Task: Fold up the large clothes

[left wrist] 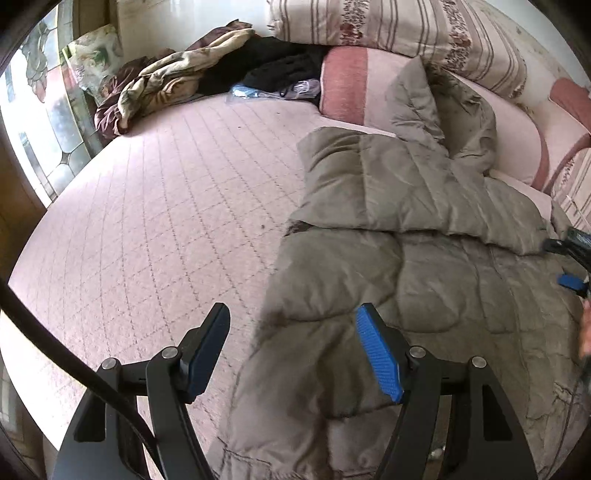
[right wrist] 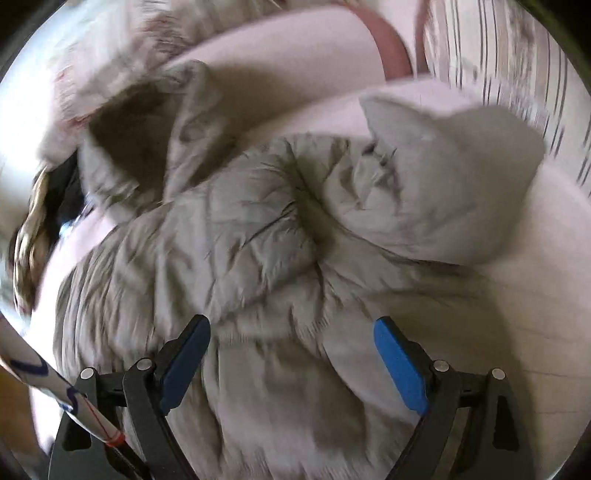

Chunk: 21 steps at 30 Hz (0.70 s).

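A large olive-grey quilted coat (left wrist: 424, 236) lies spread on the pink bed (left wrist: 159, 206), one sleeve folded across its chest, its hood toward the pillows. My left gripper (left wrist: 293, 328) is open and empty, hovering over the coat's left edge. The right gripper (left wrist: 572, 280) shows at the far right edge of the left wrist view. In the right wrist view, which is blurred, my right gripper (right wrist: 291, 347) is open and empty above the coat (right wrist: 229, 251), with the other sleeve (right wrist: 443, 177) lying out to the right.
Striped and pink pillows (left wrist: 406, 29) line the head of the bed. A heap of dark and tan clothes (left wrist: 177, 77) and a plastic bag (left wrist: 273, 90) lie at the far left corner. A stained-glass window (left wrist: 40, 122) is at the left.
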Each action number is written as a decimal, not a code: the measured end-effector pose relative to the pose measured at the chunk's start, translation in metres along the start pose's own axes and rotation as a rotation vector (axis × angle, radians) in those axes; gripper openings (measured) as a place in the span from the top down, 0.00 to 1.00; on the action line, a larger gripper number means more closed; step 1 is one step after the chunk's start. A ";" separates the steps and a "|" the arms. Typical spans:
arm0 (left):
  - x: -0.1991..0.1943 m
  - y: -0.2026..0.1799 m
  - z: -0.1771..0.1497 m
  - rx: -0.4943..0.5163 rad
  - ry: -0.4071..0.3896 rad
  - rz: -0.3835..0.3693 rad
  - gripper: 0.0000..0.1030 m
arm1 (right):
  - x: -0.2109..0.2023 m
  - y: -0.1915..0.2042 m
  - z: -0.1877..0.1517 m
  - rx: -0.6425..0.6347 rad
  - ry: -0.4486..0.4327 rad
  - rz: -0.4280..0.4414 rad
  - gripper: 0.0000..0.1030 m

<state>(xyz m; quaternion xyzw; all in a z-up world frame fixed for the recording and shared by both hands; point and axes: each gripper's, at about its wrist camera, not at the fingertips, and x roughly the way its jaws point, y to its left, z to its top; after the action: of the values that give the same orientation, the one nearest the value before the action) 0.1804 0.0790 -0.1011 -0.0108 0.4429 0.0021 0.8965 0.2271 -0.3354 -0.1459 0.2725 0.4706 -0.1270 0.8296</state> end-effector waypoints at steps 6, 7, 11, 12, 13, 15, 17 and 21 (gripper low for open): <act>0.010 -0.002 0.000 -0.006 0.025 -0.009 0.32 | 0.033 0.002 0.024 0.131 0.097 0.119 0.81; 0.012 -0.003 0.000 -0.006 0.031 -0.004 0.32 | 0.031 0.002 0.025 0.128 0.090 0.118 0.83; 0.017 -0.006 -0.002 -0.001 0.062 0.003 0.32 | 0.027 -0.006 0.027 0.122 0.067 0.040 0.86; 0.019 -0.008 -0.003 0.008 0.072 0.013 0.32 | 0.034 -0.007 0.026 0.121 0.083 0.018 0.86; 0.020 -0.009 -0.003 0.012 0.078 0.020 0.32 | 0.038 -0.005 0.025 0.108 0.093 0.005 0.85; 0.020 -0.010 -0.003 0.014 0.090 0.023 0.32 | 0.038 0.005 0.025 0.056 0.089 -0.033 0.82; 0.018 -0.010 -0.003 0.008 0.097 0.011 0.32 | 0.025 0.010 0.027 0.052 0.080 -0.032 0.78; 0.006 -0.011 -0.002 -0.013 0.099 -0.036 0.32 | -0.023 0.002 0.023 0.022 0.014 -0.010 0.52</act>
<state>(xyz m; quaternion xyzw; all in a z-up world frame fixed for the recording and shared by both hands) 0.1821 0.0677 -0.1068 -0.0246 0.4864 -0.0119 0.8733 0.2325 -0.3479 -0.1167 0.2799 0.4763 -0.1345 0.8226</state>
